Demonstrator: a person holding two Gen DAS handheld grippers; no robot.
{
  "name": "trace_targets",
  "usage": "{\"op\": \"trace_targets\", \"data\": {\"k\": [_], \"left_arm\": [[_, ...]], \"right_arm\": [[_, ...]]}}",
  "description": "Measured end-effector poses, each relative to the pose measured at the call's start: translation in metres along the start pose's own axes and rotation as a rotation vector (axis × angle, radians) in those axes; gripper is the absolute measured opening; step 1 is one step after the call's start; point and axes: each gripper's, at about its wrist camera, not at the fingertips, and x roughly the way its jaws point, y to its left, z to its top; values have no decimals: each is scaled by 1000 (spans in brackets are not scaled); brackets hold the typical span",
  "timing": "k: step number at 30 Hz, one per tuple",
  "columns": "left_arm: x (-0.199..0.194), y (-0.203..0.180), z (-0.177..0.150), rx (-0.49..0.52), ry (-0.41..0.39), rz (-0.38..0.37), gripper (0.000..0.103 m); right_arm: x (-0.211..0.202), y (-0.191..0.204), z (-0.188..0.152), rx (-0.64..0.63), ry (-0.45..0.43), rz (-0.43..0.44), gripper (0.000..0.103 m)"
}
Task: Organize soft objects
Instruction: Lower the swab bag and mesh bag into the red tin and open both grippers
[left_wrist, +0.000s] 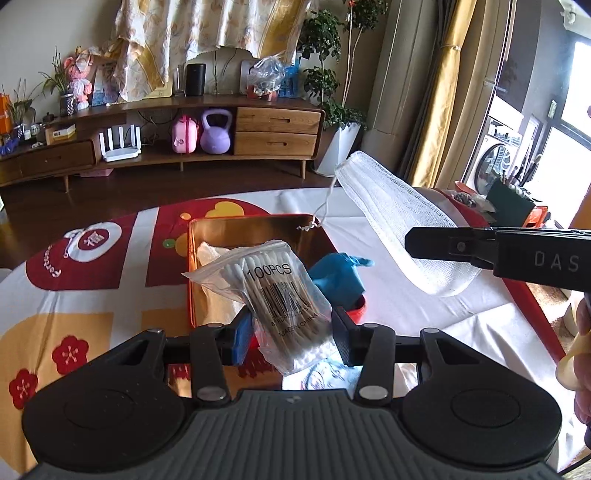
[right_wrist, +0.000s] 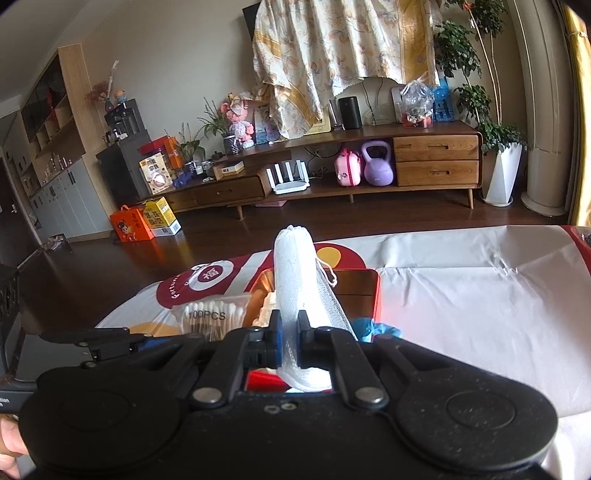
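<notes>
My left gripper is shut on a clear bag of cotton swabs marked "100PCS", held above the near edge of a red tin tray with a gold inside. The same swab bag shows at the left of the right wrist view. My right gripper is shut on a white mesh pouch with a drawstring; it sticks up and forward over the tray. In the left wrist view the pouch hangs from the right gripper's fingers. A blue glove lies at the tray's right; white tissue lies inside.
The table wears a red, white and yellow cloth, with a plain white stretch to the right. A dark green box and other clutter sit at the far right edge. Beyond stands a wooden TV cabinet.
</notes>
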Motion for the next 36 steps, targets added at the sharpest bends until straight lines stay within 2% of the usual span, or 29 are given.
{"op": "trace_targets", "data": {"k": [13, 24, 36], "left_arm": [[50, 20, 34, 2, 15, -12, 45], [98, 28, 33, 16, 62, -19, 45], [129, 38, 25, -1, 121, -36, 45]], "right_arm": [[60, -24, 10, 140, 68, -1, 6], [106, -48, -2, 261, 132, -18, 6], [133, -62, -23, 303, 198, -51, 7]]}}
